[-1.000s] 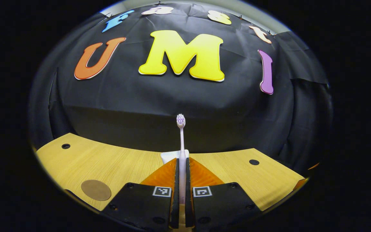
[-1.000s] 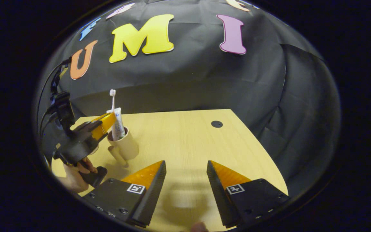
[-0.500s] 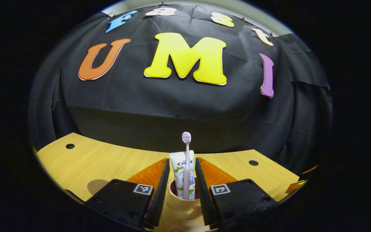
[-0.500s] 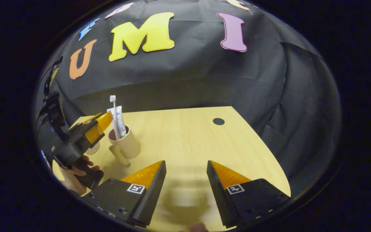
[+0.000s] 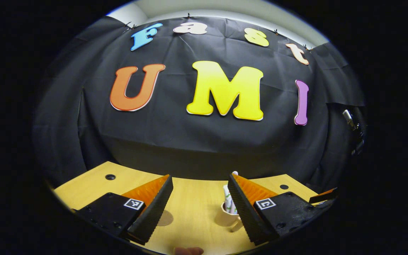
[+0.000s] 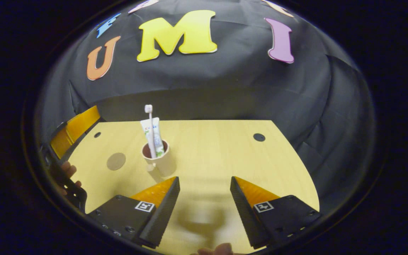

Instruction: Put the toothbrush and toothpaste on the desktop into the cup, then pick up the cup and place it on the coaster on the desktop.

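Note:
A beige cup (image 6: 162,163) stands upright on the wooden desktop (image 6: 218,148), with a toothpaste tube (image 6: 157,136) and a pale toothbrush (image 6: 149,127), head up, standing in it. A round brown coaster (image 6: 115,161) lies on the desktop to the cup's left, apart from it. My right gripper (image 6: 204,179) is open and empty, just short of the cup and to its right. My left gripper (image 5: 199,176) is open and empty too, held back from the cup (image 5: 225,219), which its right finger partly covers. The coaster (image 5: 165,218) peeks out beside its left finger.
The left gripper (image 6: 78,127) and the hand (image 6: 67,173) holding it sit at the left edge of the right gripper view. The desktop has round holes (image 6: 259,137) near its far corners. The black cloth wall closes the back.
The left gripper let go of the toothbrush, which now stands in the cup, opened wide and drew back to the left. The right gripper stayed open and turned slightly toward the cup.

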The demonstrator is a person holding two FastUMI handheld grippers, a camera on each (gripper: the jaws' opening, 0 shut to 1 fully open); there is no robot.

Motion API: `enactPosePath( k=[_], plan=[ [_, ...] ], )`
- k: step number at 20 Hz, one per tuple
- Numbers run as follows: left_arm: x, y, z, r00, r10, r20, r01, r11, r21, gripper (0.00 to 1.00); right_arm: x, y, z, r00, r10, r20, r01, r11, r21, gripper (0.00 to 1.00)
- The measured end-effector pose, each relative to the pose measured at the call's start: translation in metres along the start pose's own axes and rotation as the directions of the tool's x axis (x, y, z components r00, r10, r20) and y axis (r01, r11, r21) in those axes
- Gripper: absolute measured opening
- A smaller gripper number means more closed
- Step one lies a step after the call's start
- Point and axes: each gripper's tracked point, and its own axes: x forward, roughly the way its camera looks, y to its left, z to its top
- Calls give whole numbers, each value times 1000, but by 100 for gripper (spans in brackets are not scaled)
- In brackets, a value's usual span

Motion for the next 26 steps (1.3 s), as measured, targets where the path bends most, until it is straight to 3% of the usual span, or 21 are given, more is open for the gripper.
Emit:
enactPosePath(
  k=[6, 8, 11, 17, 26],
  plan=[
    [-50, 56, 27, 997, 71, -8, -71, 997, 22, 98, 7, 56, 16, 995, 61, -75, -63, 998, -24, 92],
    [-64, 74, 36, 995, 97, -7, -97, 995, 31, 98, 15, 77, 13, 984, 104, -146, -102, 995, 19, 92],
    [-82, 98, 44, 991, 134, -9, -134, 990, 34, 98, 32, 95, 7, 964, 107, -245, -103, 994, 28, 92],
    [-110, 134, 52, 980, 199, -19, -199, 980, 16, 98, 72, 109, -16, 886, 86, -456, -81, 996, 31, 92],
    [-127, 164, 32, 958, 270, -95, -272, 962, -10, 98, 128, 114, -37, 801, 31, -597, -64, 997, -34, 91]
  ],
)
